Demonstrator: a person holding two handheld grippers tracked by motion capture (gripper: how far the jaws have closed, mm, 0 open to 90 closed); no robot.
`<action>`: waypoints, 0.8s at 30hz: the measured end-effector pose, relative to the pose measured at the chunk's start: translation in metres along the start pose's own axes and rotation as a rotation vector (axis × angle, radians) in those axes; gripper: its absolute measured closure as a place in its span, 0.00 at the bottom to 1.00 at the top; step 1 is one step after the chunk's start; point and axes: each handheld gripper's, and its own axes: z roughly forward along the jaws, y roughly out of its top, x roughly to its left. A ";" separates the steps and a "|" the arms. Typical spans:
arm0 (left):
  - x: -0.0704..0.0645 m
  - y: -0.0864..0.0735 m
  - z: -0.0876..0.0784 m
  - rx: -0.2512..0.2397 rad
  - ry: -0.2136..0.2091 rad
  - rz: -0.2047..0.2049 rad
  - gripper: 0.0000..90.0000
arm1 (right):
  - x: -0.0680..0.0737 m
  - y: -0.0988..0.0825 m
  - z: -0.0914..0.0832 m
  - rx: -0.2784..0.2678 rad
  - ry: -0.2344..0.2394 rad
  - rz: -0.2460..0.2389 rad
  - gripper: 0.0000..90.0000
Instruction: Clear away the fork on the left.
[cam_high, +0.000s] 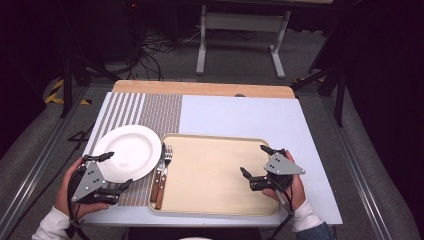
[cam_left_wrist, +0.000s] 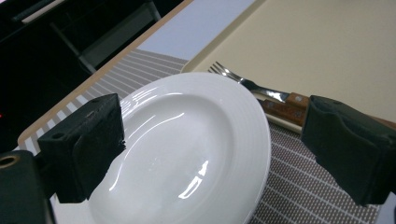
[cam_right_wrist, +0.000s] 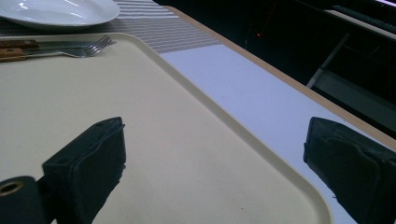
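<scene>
Dim room: grey floor (cam_high: 240, 65), white table frame (cam_high: 242, 35) beyond, tangled cables (cam_high: 160, 50) on the floor

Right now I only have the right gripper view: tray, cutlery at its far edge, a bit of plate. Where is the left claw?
Observer: The left claw is open at the near edge of the white plate, holding nothing.
Operator: What is the plate sitting on?
Observer: On the striped placemat, left of the tray, not on the tray.
Operator: And the cutlery, how many pieces?
Observer: Two, a fork and a knife, both with wooden handles, lying side by side along the tray's left edge.
</scene>
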 end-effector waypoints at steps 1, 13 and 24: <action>0.001 -0.002 0.000 0.001 0.003 -0.006 0.07 | 0.000 0.000 0.000 -0.002 0.000 0.002 0.07; 0.006 -0.026 -0.007 0.029 -0.002 -0.051 0.07 | 0.001 0.002 0.004 0.002 0.004 0.000 0.07; 0.006 -0.033 -0.005 0.056 -0.020 -0.040 0.07 | 0.001 0.001 0.007 0.006 0.012 0.004 0.07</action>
